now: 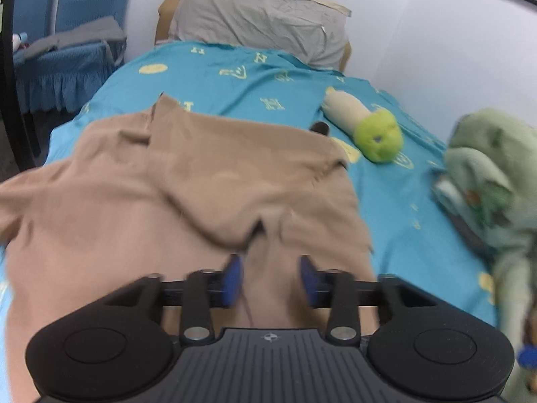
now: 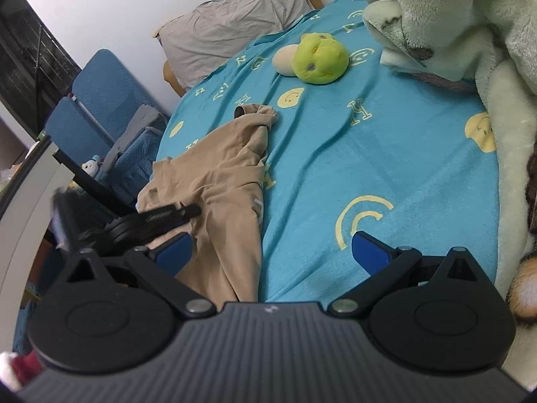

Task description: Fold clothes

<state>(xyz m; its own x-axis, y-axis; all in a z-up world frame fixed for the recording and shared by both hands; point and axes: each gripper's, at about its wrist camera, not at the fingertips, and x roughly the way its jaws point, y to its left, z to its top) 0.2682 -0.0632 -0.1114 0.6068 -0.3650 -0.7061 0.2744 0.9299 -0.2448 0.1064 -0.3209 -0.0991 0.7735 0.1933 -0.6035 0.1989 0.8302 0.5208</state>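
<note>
Hovering over tan garment (image 1: 188, 181), left gripper (image 1: 271, 277) with blue pads apart, cloth between, unclamped | right gripper (image 2: 272, 252) wide apart above teal bed sheet (image 2: 386, 168), garment's edge by its left pad | green plush toy (image 2: 319, 57) beyond | grey pillow (image 1: 258, 16) at headboard.

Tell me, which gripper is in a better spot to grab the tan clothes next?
Probably the left gripper. Its open fingers sit right over the tan garment. The right gripper is open too, but mostly over the bare blue sheet, with the garment off to its side.
</note>
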